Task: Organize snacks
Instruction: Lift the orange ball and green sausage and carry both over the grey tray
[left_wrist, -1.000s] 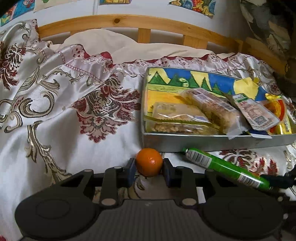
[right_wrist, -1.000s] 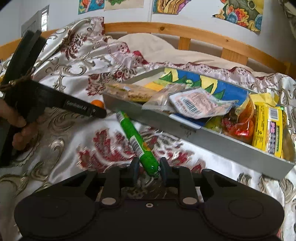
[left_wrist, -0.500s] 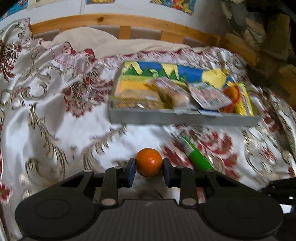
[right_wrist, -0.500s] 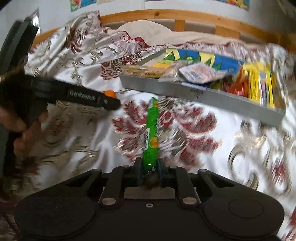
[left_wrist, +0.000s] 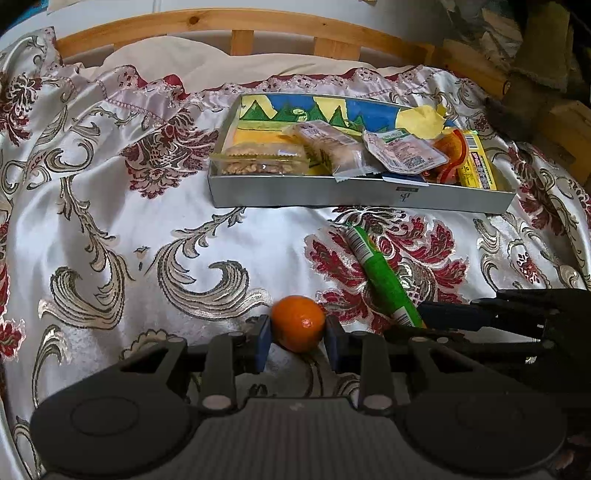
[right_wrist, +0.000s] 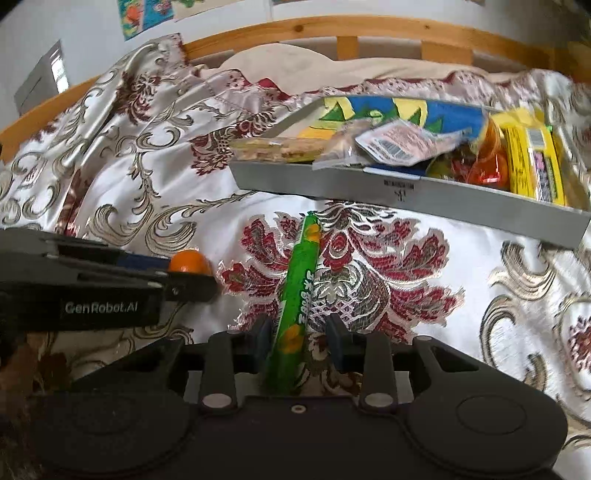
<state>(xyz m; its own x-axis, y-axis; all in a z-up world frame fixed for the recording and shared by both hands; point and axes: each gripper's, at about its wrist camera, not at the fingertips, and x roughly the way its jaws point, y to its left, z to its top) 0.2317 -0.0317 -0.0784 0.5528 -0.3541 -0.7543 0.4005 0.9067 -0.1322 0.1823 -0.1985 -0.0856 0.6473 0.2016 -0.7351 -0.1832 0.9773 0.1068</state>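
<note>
Two claws: left claw (left_wrist: 298, 338) "GenRobot.AI" grips orange (left_wrist: 298, 323); right claw (right_wrist: 298, 341) opening around green stick (right_wrist: 297, 295).

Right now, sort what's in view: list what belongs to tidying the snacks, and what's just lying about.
For the job:
- orange, in the left gripper
- green stick, right gripper opening around it
- snack tray

Lying about:
- bedspread
- pillow
- wall pictures

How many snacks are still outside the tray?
2. The orange is clamped in the left tool; the green stick lies on the bedspread between the right tool's opening jaws. Others could be out of view.
</note>
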